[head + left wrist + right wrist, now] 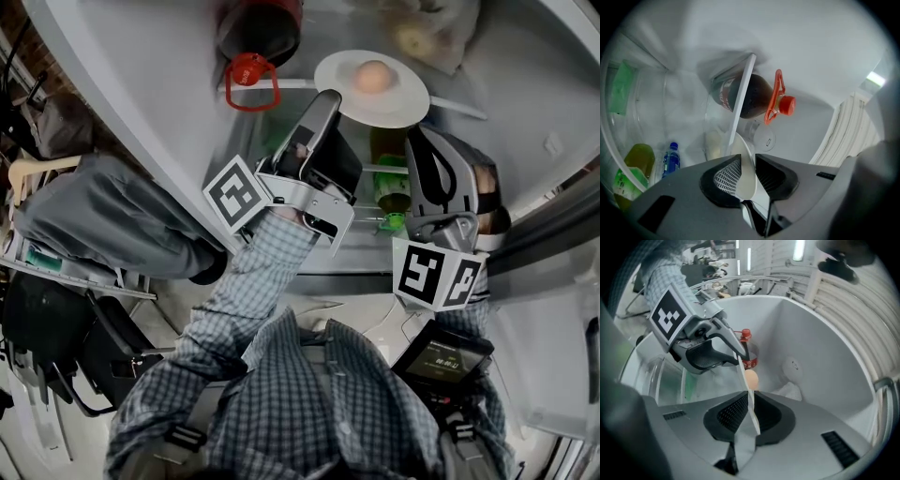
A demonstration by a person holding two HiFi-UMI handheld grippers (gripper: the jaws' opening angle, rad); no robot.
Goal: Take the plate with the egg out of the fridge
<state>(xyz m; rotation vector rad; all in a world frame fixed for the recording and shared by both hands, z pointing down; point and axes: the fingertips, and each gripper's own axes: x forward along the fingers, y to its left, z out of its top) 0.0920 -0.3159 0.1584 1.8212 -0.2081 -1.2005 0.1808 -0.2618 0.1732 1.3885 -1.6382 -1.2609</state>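
You have the plate (398, 112) caught from both sides inside the fridge (534, 84). Your left claw (325, 99) is clenched on the plate's left rim. In the left gripper view the white edge runs straight between the two ribbed pads, and both lie against it. Your right claw (419, 139) grasps the opposite rim, and the right gripper view shows its pads pinched tight on the thin edge.

The egg (373, 77), brown and whole, sits in the middle of the plate, which looks about level in the head view. There the plate crosses the white front edge of a shelf (459, 108); you cannot tell whether it rests on it.

Just left of the plate is a dark soda bottle (260, 26) with a red cap and a red carrying handle. Behind the plate lies a clear bag (427, 33) with something pale inside. Lower down, between your two claws, a green bottle (392, 183) shows.
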